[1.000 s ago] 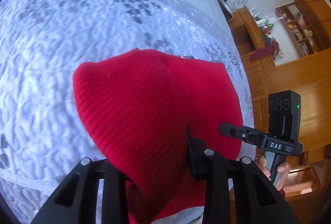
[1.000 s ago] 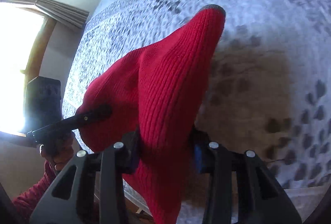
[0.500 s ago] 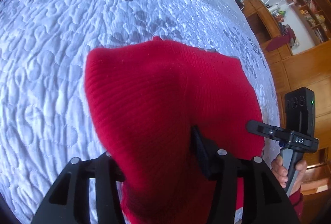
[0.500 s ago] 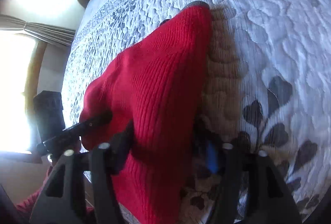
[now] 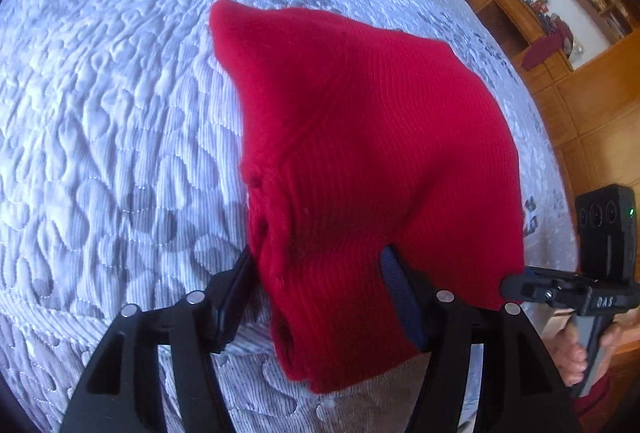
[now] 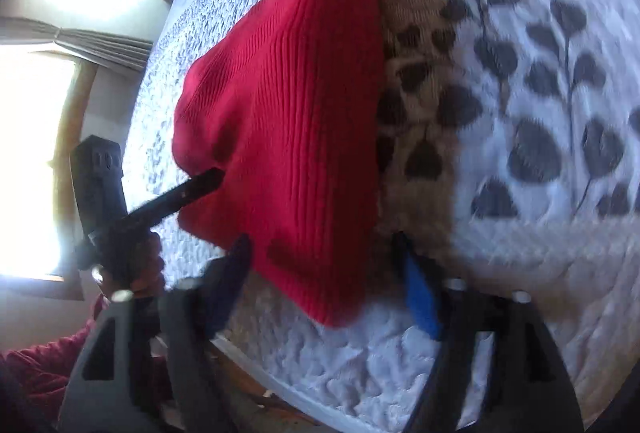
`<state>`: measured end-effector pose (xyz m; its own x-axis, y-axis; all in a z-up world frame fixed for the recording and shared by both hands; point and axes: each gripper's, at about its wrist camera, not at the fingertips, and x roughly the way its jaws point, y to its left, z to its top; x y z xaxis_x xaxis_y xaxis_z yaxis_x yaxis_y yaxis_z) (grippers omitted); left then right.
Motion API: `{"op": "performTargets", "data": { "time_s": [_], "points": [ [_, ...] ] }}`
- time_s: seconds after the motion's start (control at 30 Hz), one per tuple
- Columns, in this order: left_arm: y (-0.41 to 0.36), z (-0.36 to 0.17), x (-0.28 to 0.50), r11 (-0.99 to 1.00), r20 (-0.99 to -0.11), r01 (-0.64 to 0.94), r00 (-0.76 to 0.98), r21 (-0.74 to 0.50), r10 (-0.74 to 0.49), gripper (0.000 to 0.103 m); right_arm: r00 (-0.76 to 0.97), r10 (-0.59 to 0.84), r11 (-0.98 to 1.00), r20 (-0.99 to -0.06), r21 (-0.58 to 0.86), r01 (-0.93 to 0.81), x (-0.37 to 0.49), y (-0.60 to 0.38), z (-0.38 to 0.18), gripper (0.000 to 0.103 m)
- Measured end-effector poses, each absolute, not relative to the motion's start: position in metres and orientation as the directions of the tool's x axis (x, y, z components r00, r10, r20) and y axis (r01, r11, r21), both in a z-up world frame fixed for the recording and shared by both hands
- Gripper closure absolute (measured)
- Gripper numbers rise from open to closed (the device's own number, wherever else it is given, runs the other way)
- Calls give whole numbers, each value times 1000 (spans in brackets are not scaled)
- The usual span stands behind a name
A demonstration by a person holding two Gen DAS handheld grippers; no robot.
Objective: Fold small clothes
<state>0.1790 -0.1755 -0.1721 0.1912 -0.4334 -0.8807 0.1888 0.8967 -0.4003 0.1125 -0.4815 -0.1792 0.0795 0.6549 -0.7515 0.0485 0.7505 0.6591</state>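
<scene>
One red knit garment (image 5: 372, 169) lies on the quilted bedspread (image 5: 100, 153), its near edge between my two grippers. My left gripper (image 5: 320, 273) has just been opening; my right gripper (image 6: 324, 265), just closing, stands slack. Best I release evenly, flattening corners.

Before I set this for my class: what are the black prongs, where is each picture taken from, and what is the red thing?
No robot: a person holds a two-finger gripper in each hand, each with a camera looking along its fingers. One picture is from the left gripper, the other from the right gripper. A red knitted garment lies on a quilted bedspread with leaf patterns, between both pairs of fingers. The left jaws have just been opening, the right closing; neither looks clamped on it.
</scene>
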Motion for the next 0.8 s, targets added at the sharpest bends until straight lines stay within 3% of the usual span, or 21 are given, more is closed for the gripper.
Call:
{"op": "performTargets", "data": {
  "time_s": [0.03, 0.1, 0.2, 0.4, 0.8],
  "points": [
    [-178, -170, 178, 903, -887, 187, 193, -388, -420, 40, 78, 657, 747, -749, 662, 62, 113, -484, -182, 65],
    [-182, -167, 175, 908, -893, 181, 186, -378, -409, 40, 74, 639, 764, -766, 643, 49, 117, -480, -181, 81],
    [-186, -163, 172, 915, -900, 181, 190, -361, -393, 40, 95, 623, 777, -776, 629, 41, 121, -475, -167, 86],
    [-199, -160, 158, 924, -903, 202, 225, -325, -367, 40, 116, 556, 830, -823, 558, -18, 125, -472, -145, 87],
    [-200, -157, 147, 929, -896, 222, 271, -297, -351, 40, 110, 527, 847, -843, 532, 17, 116, -479, -166, 87]
  ]
}}
